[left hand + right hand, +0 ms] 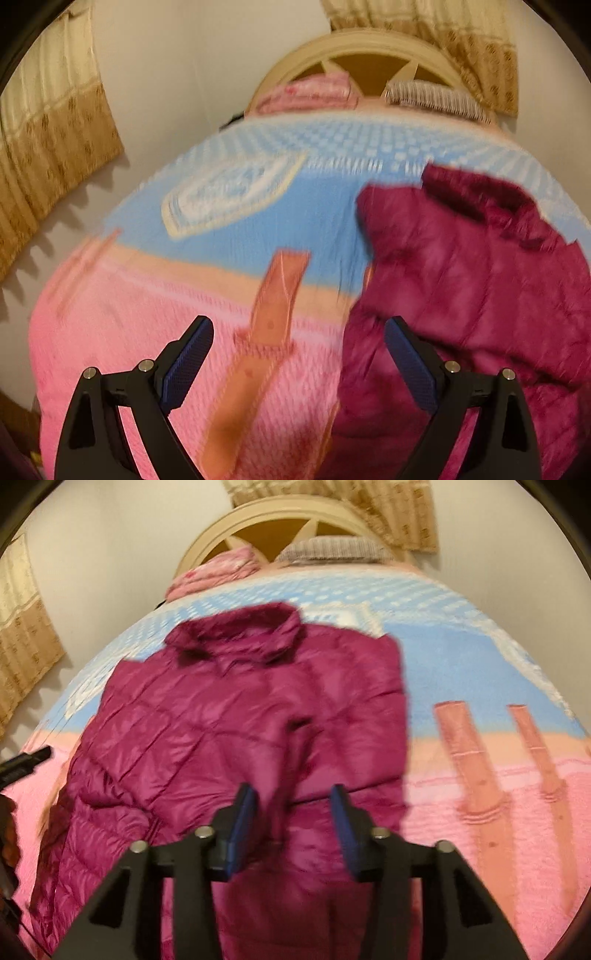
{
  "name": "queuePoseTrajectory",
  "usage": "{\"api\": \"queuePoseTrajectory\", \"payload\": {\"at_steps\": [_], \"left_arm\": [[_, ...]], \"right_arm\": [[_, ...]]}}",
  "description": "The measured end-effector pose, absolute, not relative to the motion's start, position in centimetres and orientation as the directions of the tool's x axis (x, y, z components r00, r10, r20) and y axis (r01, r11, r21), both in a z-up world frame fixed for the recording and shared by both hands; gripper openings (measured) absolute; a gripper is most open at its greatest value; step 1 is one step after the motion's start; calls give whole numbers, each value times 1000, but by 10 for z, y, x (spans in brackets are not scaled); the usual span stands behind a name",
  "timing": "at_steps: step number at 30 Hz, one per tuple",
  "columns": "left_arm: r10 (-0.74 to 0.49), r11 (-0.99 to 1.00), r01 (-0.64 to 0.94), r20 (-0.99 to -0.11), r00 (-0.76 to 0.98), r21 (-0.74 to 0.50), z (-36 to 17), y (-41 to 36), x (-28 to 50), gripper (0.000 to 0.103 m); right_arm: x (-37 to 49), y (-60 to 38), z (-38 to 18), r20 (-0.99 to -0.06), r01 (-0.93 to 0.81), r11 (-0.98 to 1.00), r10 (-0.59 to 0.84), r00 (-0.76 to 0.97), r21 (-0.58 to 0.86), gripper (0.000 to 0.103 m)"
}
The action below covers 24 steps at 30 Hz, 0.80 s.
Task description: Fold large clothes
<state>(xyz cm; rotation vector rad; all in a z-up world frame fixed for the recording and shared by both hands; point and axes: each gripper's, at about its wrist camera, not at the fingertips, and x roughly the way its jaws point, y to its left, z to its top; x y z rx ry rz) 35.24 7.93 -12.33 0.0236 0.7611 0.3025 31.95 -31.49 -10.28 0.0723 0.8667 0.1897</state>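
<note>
- Jacket (243, 716), magenta, quilted, lies spread on the bed (480, 657), collar at the far end.
- Left gripper (299, 354): fingers wide apart, holding nothing, over blanket just left of jacket.
- Right gripper (293, 812): fingers parted, empty, above jacket's near hem.

Your left gripper (299, 354) hangs above the bedspread (229, 236) with its jaws wide apart and nothing between them. The magenta puffer jacket (465, 280) lies to its right on the bed, and the headboard (354, 48) stands far behind.
</note>
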Motion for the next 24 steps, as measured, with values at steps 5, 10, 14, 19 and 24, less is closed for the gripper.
{"api": "queuePoseTrajectory", "payload": {"at_steps": [5,10,14,19,24], "left_arm": [[228,972,-211,-655,720,107,-114,54,384,94],[67,993,-117,-703,708,-24,-137,34,426,94],[95,993,-114,-744,661,26,-176,19,445,94],[79,993,-117,-755,651,3,-203,20,445,96],[87,993,-113,-756,649,17,-208,18,447,99]], "right_arm": [[324,-314,-76,-693,-104,981,188,696,162,48],[346,-272,-78,-671,-212,954,299,678,211,48],[366,-256,-98,-698,-214,956,291,654,198,48],[373,-263,-127,-735,-178,968,248,630,174,46],[368,-262,-142,-740,-185,972,229,632,142,46]]}}
